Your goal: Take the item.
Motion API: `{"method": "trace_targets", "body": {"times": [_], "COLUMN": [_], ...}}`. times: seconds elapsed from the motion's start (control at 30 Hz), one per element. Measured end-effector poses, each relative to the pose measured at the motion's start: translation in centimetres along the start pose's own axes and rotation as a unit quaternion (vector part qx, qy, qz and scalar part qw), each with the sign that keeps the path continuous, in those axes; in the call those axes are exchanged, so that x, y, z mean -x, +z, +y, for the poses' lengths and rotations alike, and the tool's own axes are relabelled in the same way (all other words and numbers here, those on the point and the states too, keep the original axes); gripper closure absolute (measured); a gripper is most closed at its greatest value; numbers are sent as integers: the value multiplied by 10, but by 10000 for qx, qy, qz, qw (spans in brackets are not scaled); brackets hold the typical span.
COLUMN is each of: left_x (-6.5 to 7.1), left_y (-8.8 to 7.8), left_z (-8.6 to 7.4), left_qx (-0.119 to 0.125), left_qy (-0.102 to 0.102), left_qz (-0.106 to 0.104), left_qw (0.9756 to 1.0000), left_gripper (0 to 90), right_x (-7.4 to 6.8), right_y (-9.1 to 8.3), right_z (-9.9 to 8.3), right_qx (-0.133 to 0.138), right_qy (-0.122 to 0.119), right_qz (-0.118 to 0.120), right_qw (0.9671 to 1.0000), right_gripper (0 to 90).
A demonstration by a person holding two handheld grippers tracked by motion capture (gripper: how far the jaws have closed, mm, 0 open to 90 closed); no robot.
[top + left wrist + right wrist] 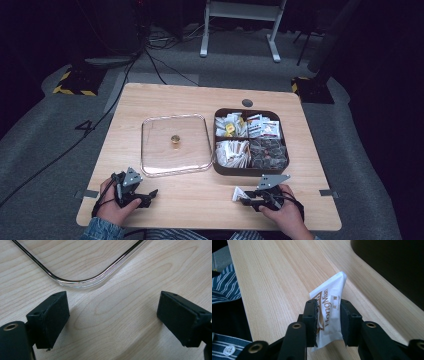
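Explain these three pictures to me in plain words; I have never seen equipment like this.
A person sits at a wooden table and holds a hand-operated two-jaw gripper in each hand. The high view looks down from above. The other two pictures come from small cameras riding on each gripper, looking along its black jaws.

On the table lie a clear lid with a small gold knob and a dark box with four compartments of packets.

The left gripper is open, with nothing between its jaws, near the lid's corner. The right gripper is closed on a white packet printed "HongMian", just above the table beside the box.
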State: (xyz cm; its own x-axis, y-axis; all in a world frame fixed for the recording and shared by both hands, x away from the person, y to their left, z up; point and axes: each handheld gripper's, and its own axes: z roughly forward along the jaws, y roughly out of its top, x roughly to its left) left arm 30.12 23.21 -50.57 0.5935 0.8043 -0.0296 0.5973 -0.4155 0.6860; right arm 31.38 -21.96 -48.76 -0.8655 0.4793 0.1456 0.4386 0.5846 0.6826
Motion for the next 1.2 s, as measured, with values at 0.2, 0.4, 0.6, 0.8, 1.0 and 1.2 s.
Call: {"method": "trace_targets", "body": {"times": [0.2, 0.4, 0.6, 0.8, 1.0, 1.2], "left_x": [0, 0, 0, 0, 0, 0], "left_y": [0, 0, 0, 0, 0, 0], "left_z": [0, 0, 0, -1, -1, 0], "left_qx": [-3, 1, 2, 1, -2, 0], "left_qy": [0, 0, 16, 28, 25, 19], "left_qz": [3, 0, -4, -11, -12, -8], "left_qw": [10000, 10000, 10000, 10000, 10000, 10000], "left_gripper": [112, 112, 112, 113, 112, 111], "right_x": [-3, -4, -4, 0, 3, 4], "right_y": [5, 7, 4, -4, -14, -23], "right_z": [0, 0, 5, 10, 16, 30], "right_qx": [-107, -70, 98, 264, 413, 525], "right_qy": [-99, -55, -34, 81, 100, -5], "right_qz": [14, 5, -15, -48, -89, -138], "right_qw": [9999, 10000, 9999, 9996, 9991, 9985], "right_gripper": [592, 355, 299, 294, 296, 300]}}
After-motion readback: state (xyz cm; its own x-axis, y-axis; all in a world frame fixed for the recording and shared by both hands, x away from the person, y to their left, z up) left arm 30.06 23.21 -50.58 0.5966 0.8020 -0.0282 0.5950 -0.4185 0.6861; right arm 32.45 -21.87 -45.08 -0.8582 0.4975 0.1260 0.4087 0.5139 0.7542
